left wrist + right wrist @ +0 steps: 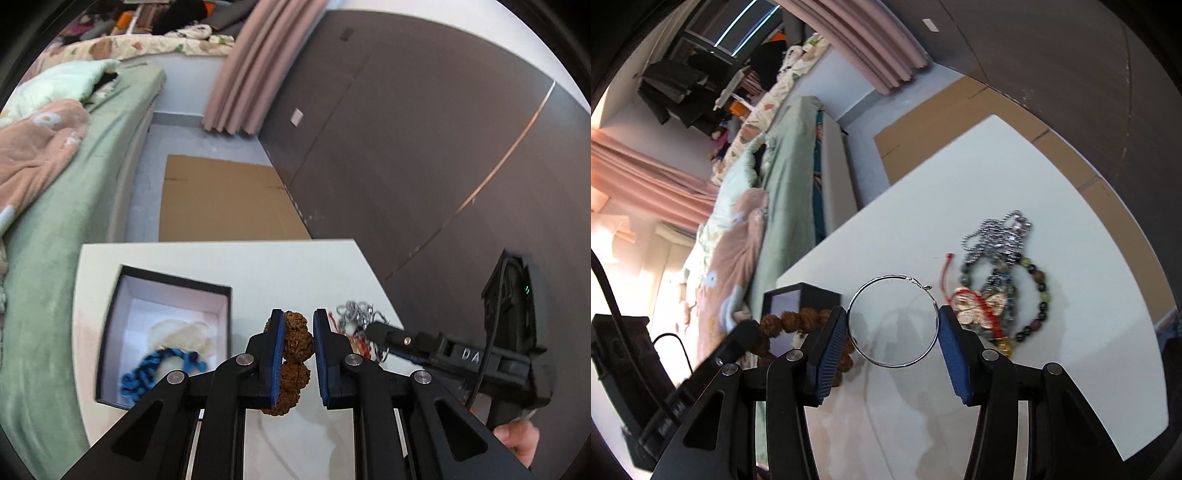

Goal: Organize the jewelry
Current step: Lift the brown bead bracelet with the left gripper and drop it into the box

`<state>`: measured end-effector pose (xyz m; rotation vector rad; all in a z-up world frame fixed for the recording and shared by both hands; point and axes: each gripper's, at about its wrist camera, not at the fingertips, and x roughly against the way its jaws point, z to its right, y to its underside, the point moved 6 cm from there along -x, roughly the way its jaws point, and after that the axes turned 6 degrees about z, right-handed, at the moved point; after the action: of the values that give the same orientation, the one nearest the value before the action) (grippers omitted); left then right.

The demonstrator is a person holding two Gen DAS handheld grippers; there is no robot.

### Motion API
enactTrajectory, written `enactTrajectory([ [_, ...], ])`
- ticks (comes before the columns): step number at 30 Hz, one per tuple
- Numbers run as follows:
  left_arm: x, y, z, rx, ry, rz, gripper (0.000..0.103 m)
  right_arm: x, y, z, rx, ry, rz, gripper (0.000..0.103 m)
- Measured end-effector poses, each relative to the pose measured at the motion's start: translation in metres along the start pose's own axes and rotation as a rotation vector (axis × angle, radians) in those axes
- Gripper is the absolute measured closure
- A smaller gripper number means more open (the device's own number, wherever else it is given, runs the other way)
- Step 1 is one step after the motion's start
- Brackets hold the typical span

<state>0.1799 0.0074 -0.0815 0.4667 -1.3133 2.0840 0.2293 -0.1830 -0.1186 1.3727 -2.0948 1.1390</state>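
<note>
My left gripper point(298, 321) is shut on a brown knobbly bead bracelet point(295, 347), held above the white table point(221, 266). Left of it stands an open black box point(177, 277) with a white inside, holding a blue braided bracelet point(147, 373) and a pale item point(184, 332). My right gripper point(892, 317) is shut on a large silver hoop earring point(886, 277), whose sides meet both blue pads. To its right a pile lies on the table: a silver chain point(997, 236), a dark bead bracelet point(1041, 291), a gold butterfly piece point(979, 302) with red cord.
A bed with green cover point(55, 258) runs along the table's left side. Flat cardboard point(221, 199) lies on the floor beyond the table. A dark wall panel point(406, 147) borders the right. A hand point(517, 439) grips the right tool's handle.
</note>
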Motion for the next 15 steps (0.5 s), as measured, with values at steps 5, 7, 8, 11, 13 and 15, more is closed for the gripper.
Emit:
enactTrajectory([
  [5,0.023,-0.016,-0.011,0.028,0.001,0.067,0.087,-0.004,0.002,-0.013,0.008,-0.024,0.003,0.052],
  [7,0.031,-0.022,-0.015,0.034,0.000,0.090,0.087,-0.004,0.003,-0.017,0.014,-0.036,0.005,0.052],
  [8,0.036,-0.024,-0.018,0.039,0.001,0.102,0.087,-0.005,0.004,-0.020,0.017,-0.040,0.006,0.052],
  [11,0.043,-0.030,-0.022,0.050,-0.004,0.124,0.087,-0.008,0.006,-0.029,0.026,-0.054,0.003,0.052],
  [13,0.046,-0.032,-0.027,0.054,-0.011,0.130,0.087,-0.011,0.008,-0.033,0.032,-0.059,0.000,0.052],
  [15,0.044,-0.031,-0.031,0.051,-0.022,0.115,0.087,-0.016,0.010,-0.038,0.037,-0.061,-0.008,0.052],
])
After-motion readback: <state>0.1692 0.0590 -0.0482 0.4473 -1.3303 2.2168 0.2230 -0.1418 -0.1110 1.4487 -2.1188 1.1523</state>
